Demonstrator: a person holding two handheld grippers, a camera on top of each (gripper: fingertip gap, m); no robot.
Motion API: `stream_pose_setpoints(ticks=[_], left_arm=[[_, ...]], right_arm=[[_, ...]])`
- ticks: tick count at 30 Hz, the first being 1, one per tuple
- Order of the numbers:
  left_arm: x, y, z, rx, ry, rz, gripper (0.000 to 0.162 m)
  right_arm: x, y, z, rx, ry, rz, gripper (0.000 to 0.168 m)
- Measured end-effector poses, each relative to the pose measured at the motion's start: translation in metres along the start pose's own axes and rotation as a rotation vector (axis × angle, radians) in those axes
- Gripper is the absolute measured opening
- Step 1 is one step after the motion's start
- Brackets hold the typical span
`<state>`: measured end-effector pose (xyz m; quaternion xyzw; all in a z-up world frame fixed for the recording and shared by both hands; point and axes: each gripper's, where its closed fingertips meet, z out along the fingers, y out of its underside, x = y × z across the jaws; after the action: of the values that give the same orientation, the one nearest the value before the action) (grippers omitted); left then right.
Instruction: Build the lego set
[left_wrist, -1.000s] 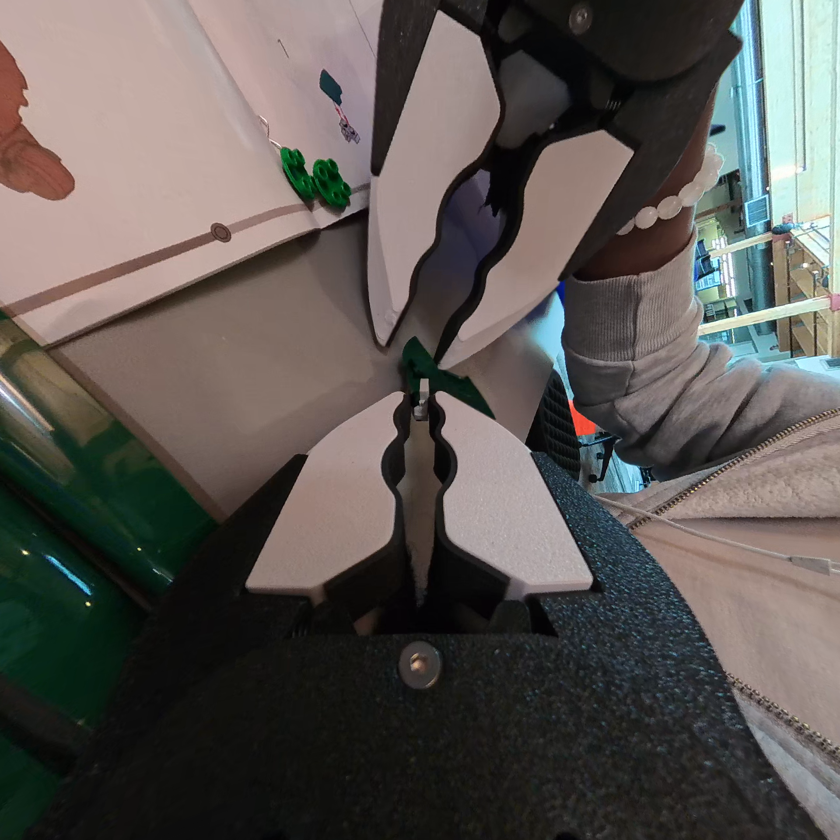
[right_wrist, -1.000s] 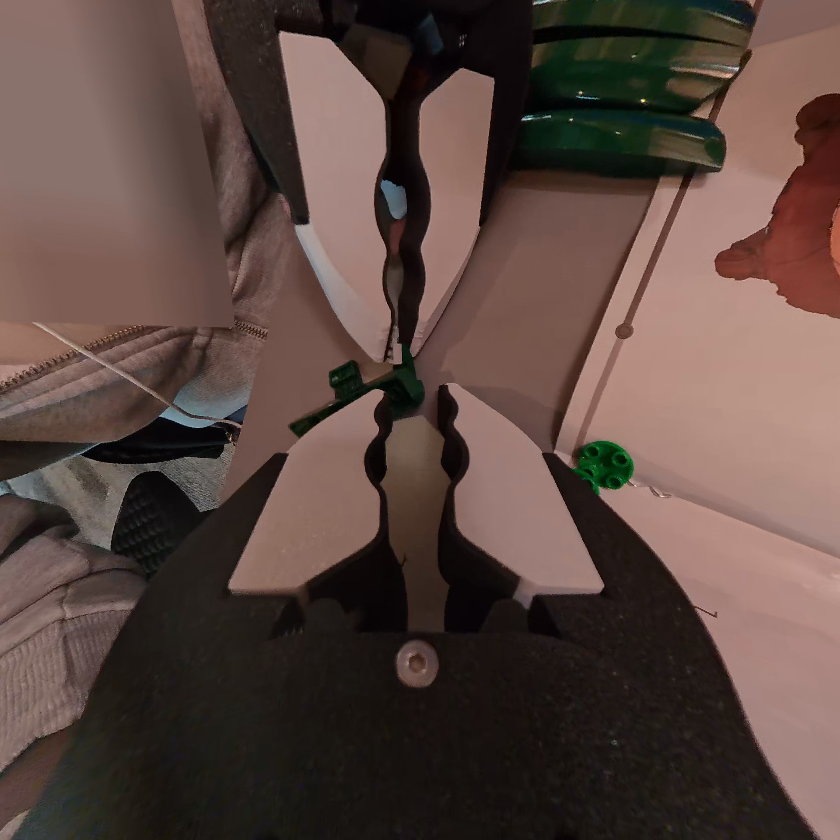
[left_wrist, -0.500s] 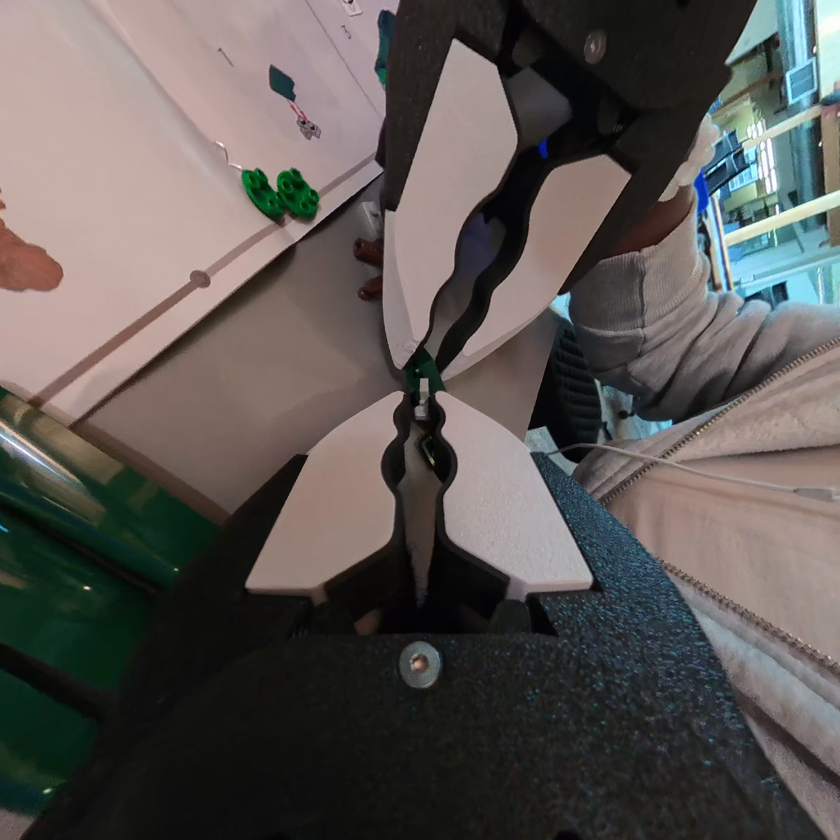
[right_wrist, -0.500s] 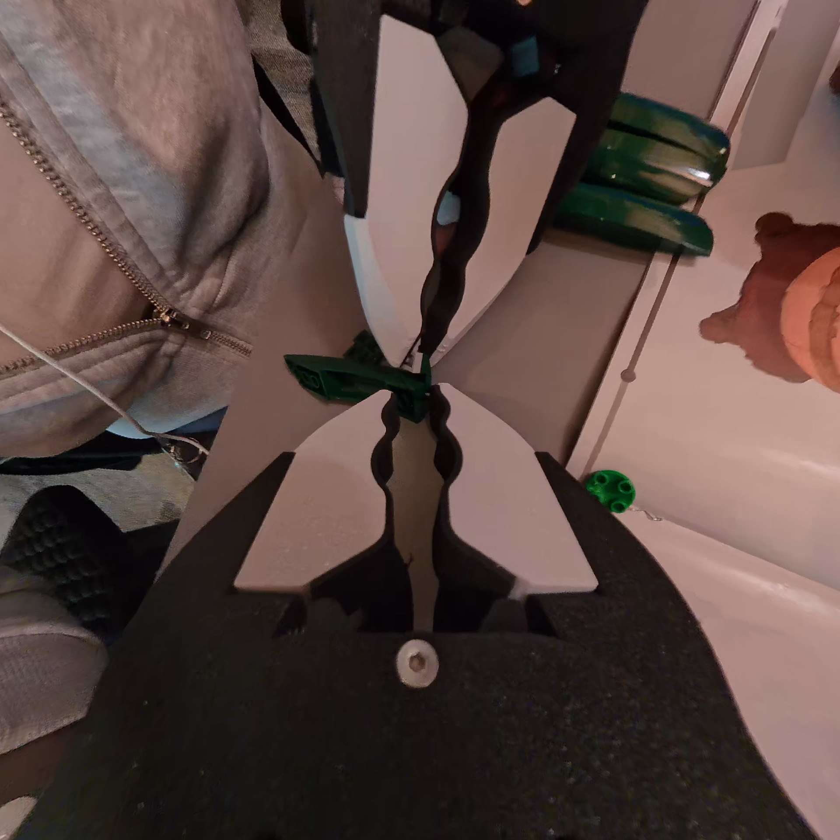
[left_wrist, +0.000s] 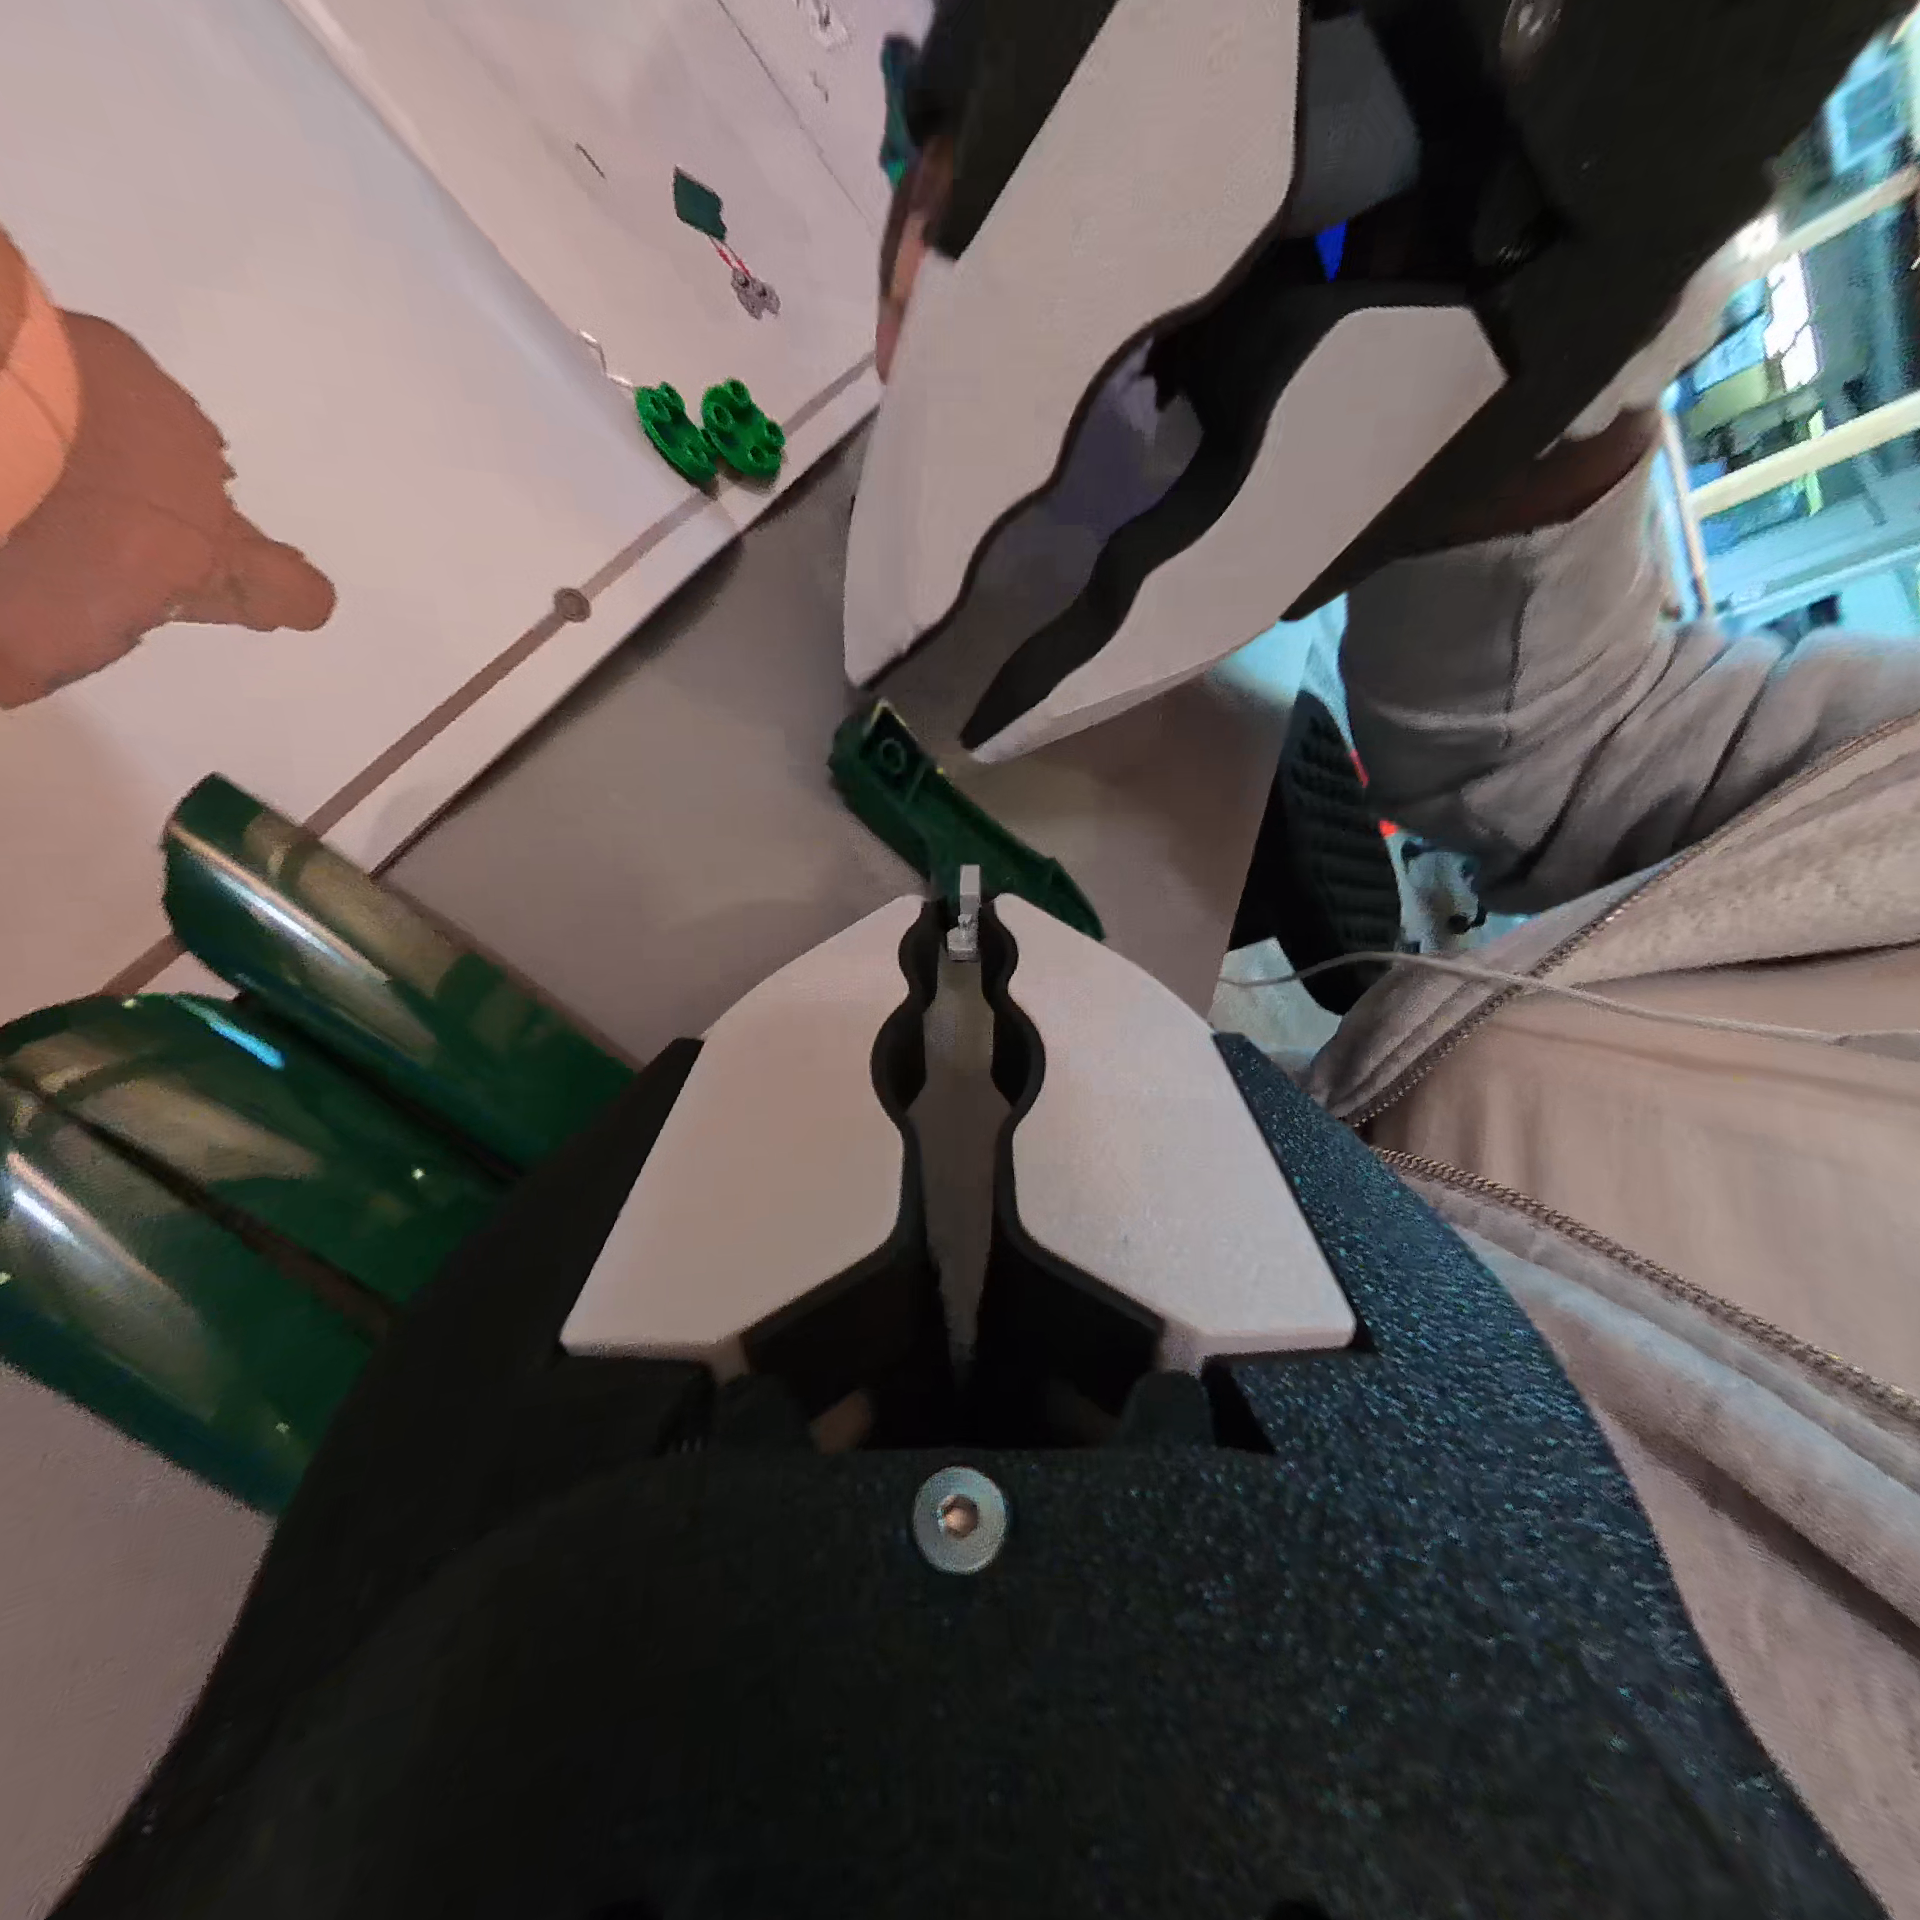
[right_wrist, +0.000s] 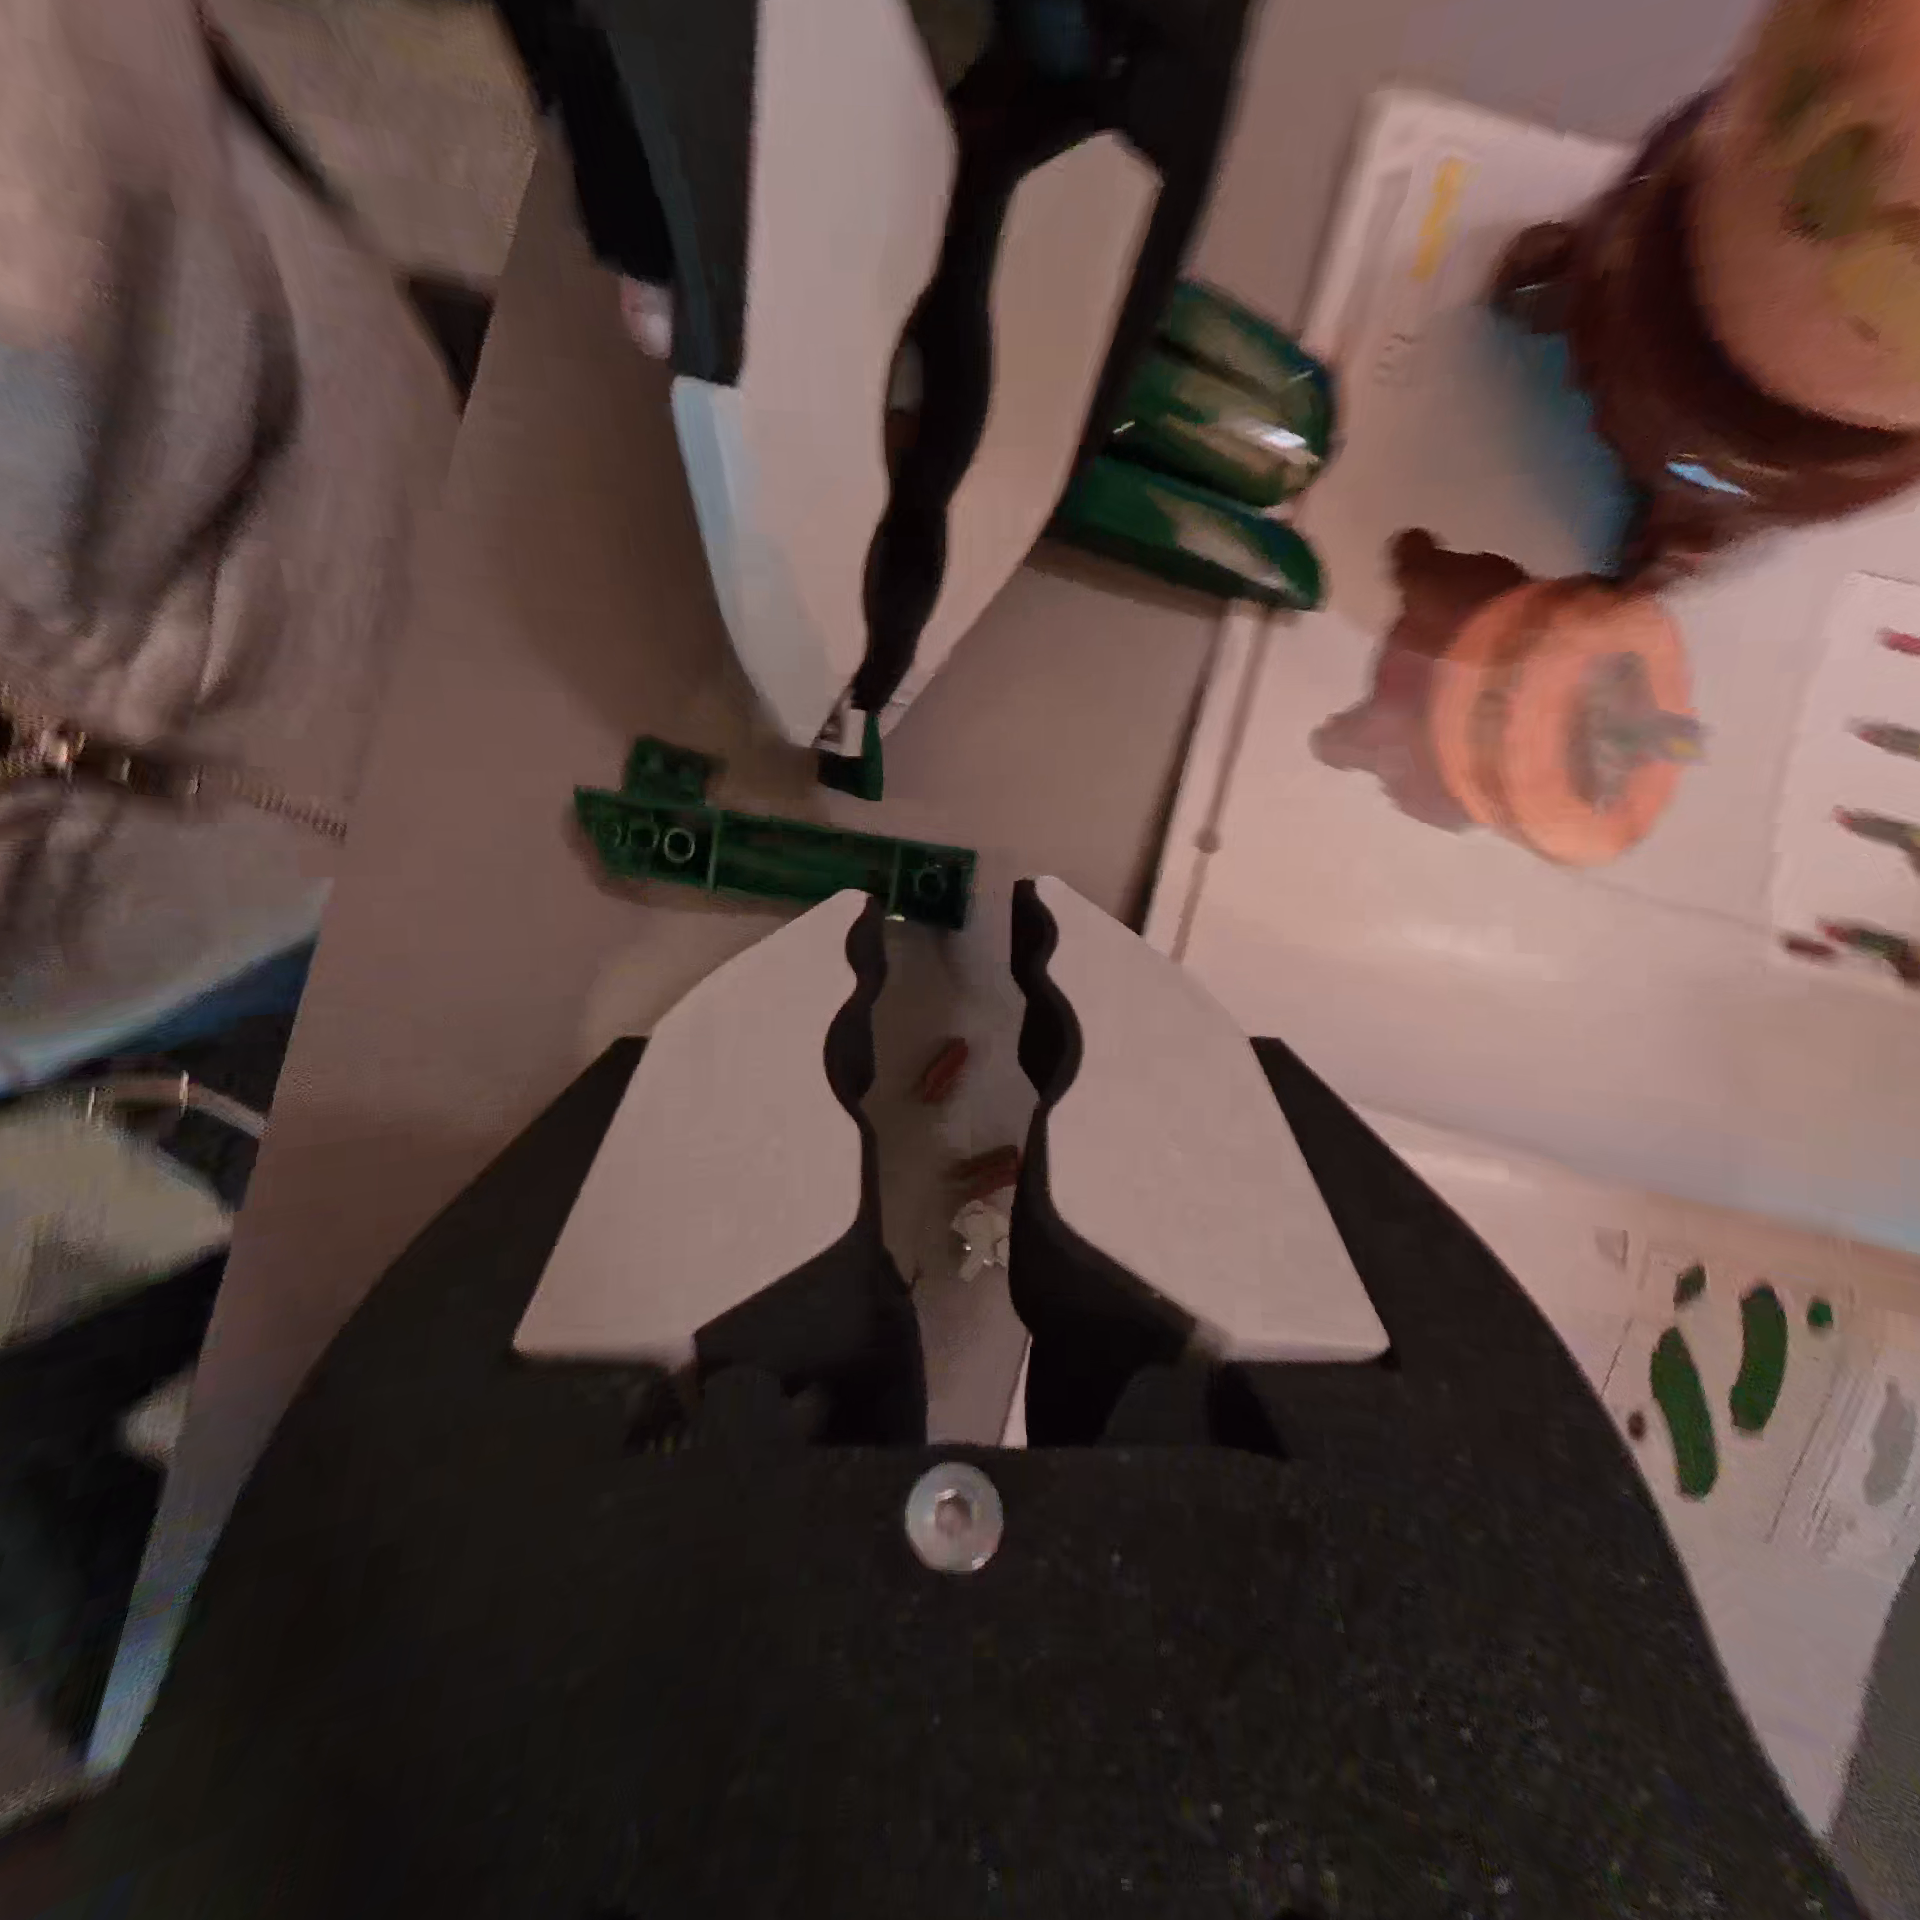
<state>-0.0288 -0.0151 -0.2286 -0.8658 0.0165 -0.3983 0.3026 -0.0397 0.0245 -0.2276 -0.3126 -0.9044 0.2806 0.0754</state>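
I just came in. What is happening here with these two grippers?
A person is building a lego set with two handheld grippers. The left gripper is shut on a small grey piece that sits against the long dark green piece. The right gripper is open, fingers apart around that piece's end. Two round green pieces lie on the instruction sheet.

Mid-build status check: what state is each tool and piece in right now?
left tool: shut on small piece.
right tool: open, clamping nothing.
long green piece: unclamped, one end between the right tool's fingertips; its support is unclear.
two round green pieces: loose, side by side on the instruction sheet.
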Motion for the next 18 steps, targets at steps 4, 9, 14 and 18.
stream_pose_setpoints(ticks=[4, 9, 14, 18], left_arm=[[0.012, -0.017, -0.017, 0.169, 0.099, 0.042, 0.006], [0.046, -0.045, -0.043, 0.379, 0.261, 0.180, 0.006], [0.052, -0.048, -0.043, 0.385, 0.250, 0.257, 0.006], [0.055, -0.046, -0.038, 0.364, 0.260, 0.279, 0.006]], right_arm=[[-0.002, -0.031, -0.027, 0.493, 0.042, 0.310, 0.019], [-0.019, -0.053, -0.039, 0.850, -0.103, 0.576, 0.015], [-0.025, -0.064, -0.043, 0.959, -0.154, 0.614, 0.013], [-0.024, -0.067, -0.048, 1.008, -0.155, 0.614, 0.003]])
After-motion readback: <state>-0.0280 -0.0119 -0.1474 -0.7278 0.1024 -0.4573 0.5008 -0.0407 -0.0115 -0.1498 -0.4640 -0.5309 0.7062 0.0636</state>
